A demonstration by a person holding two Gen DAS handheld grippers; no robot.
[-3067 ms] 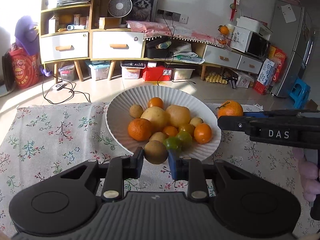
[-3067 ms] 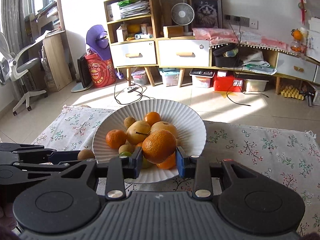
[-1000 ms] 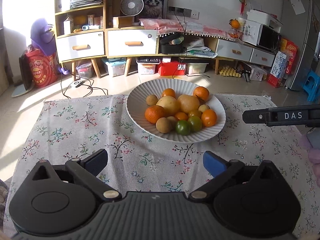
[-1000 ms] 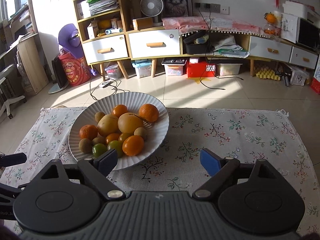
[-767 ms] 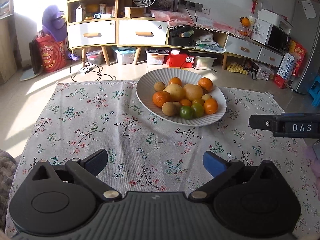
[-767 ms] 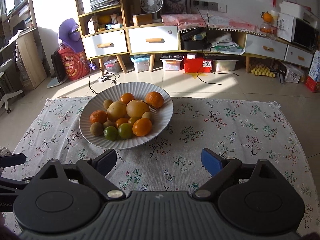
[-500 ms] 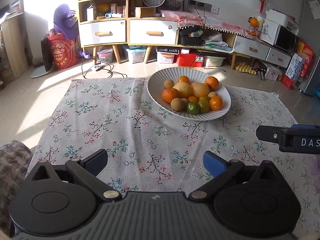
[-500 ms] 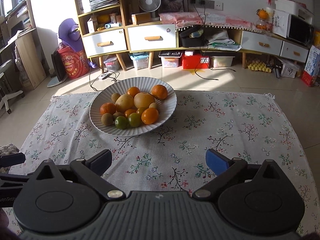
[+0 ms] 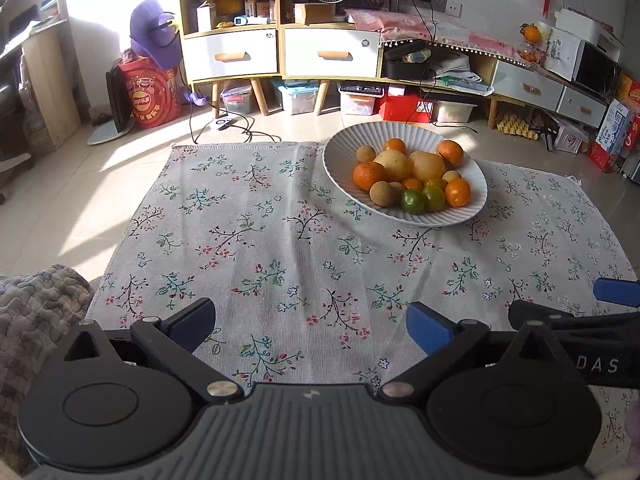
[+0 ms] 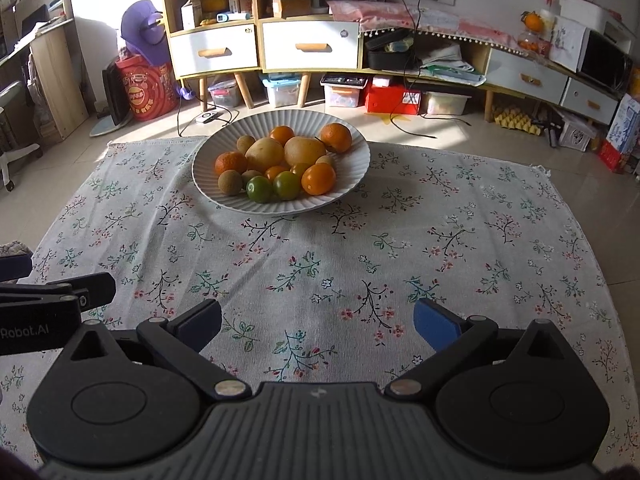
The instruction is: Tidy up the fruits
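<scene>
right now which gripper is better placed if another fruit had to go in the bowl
Probably the right gripper: the bowl lies almost straight ahead of its open, empty jaws. From the left gripper, also open, it sits off to the right.

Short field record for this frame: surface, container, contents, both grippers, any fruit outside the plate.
surface: floral cloth on the floor
container: white ribbed plate, on the cloth's far part
contents: oranges, two green citrus, brown round fruits, two large yellow fruits, all piled on the plate
left gripper: jaws open, empty, over bare cloth
right gripper: jaws open, empty; they have just been opening
loose fruit on cloth: none seen
</scene>
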